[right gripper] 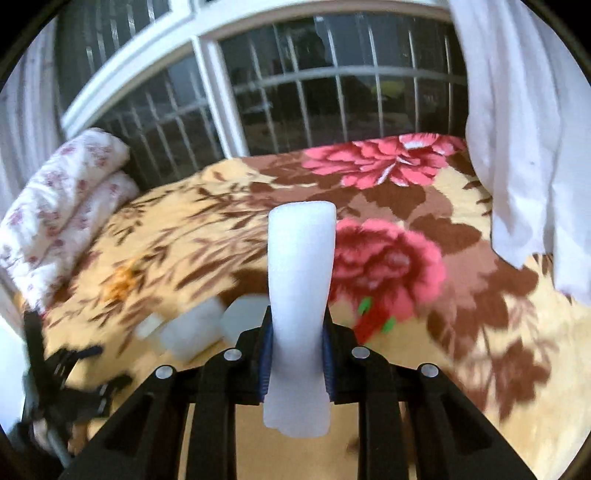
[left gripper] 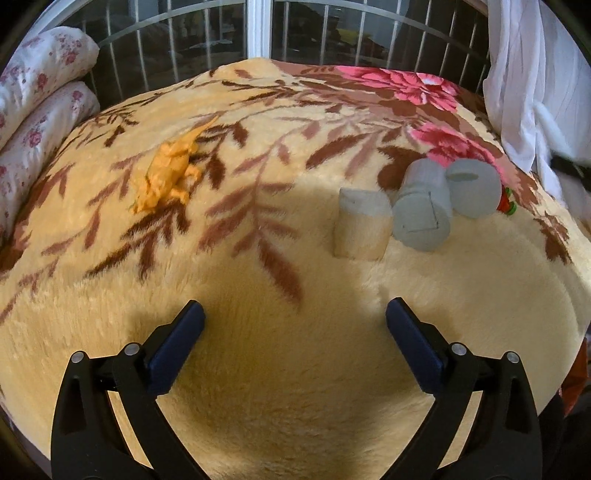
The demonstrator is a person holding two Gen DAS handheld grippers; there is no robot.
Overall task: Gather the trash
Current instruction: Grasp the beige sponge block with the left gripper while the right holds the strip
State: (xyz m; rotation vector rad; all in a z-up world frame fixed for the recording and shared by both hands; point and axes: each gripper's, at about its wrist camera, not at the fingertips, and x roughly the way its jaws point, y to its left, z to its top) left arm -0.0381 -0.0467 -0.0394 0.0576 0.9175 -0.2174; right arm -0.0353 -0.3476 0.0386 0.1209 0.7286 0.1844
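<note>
My right gripper (right gripper: 297, 334) is shut on a white foam piece (right gripper: 300, 295), squeezed between the pads and held above the bed. Three more white foam pieces lie on the floral blanket: a block (left gripper: 362, 225), a cylinder (left gripper: 423, 210) and a round cup-like piece (left gripper: 474, 186). They show blurred in the right wrist view (right gripper: 195, 328). My left gripper (left gripper: 295, 343) is open and empty, low over the blanket, in front of and left of the block. A red and green item (left gripper: 506, 203) peeks from behind the round piece; it also shows in the right wrist view (right gripper: 373, 319).
An orange toy dinosaur (left gripper: 170, 173) lies on the blanket at the left. Folded floral bedding (left gripper: 37, 110) is stacked at the left edge. A white curtain (left gripper: 532, 81) hangs at the right. A barred window (left gripper: 258, 33) stands behind the bed. The blanket (left gripper: 288, 387) covers the bed.
</note>
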